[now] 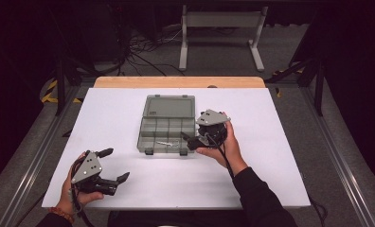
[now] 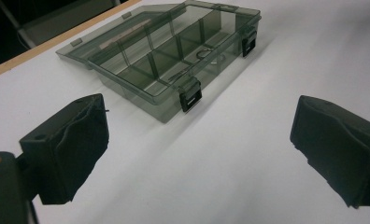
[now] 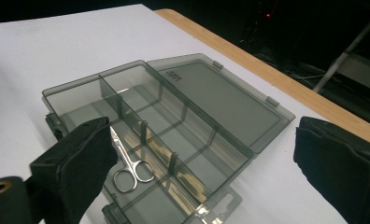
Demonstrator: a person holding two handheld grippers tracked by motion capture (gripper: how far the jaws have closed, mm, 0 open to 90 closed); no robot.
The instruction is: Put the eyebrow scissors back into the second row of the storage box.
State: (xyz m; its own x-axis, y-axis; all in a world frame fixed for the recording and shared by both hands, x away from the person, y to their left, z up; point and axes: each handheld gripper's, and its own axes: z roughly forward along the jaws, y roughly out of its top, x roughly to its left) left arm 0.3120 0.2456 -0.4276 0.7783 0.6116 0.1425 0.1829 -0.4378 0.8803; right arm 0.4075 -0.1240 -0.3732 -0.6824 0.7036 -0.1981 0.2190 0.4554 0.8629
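Note:
A smoky grey compartment box (image 1: 147,130) lies open mid-table, its lid (image 1: 169,106) folded flat toward the far side. Small silver scissors (image 1: 165,143) rest in a front compartment. My right gripper (image 1: 185,144) is at the box's front right corner, jaws wide apart, nothing between them. In the right gripper view the scissors (image 3: 127,168) lie in the box (image 3: 220,98) just beyond the left jaw of that gripper (image 3: 204,140). My left gripper (image 1: 115,164) hovers open near the table's front left. In its own view this gripper (image 2: 197,121) faces the latched front wall of the box (image 2: 141,91), well short of it.
The white tabletop (image 1: 271,156) has bare room left, right and in front of the box. A wooden strip (image 1: 176,82) runs along the far edge. Beyond it a white metal stand (image 1: 221,28) and cables (image 1: 143,49) are on the floor.

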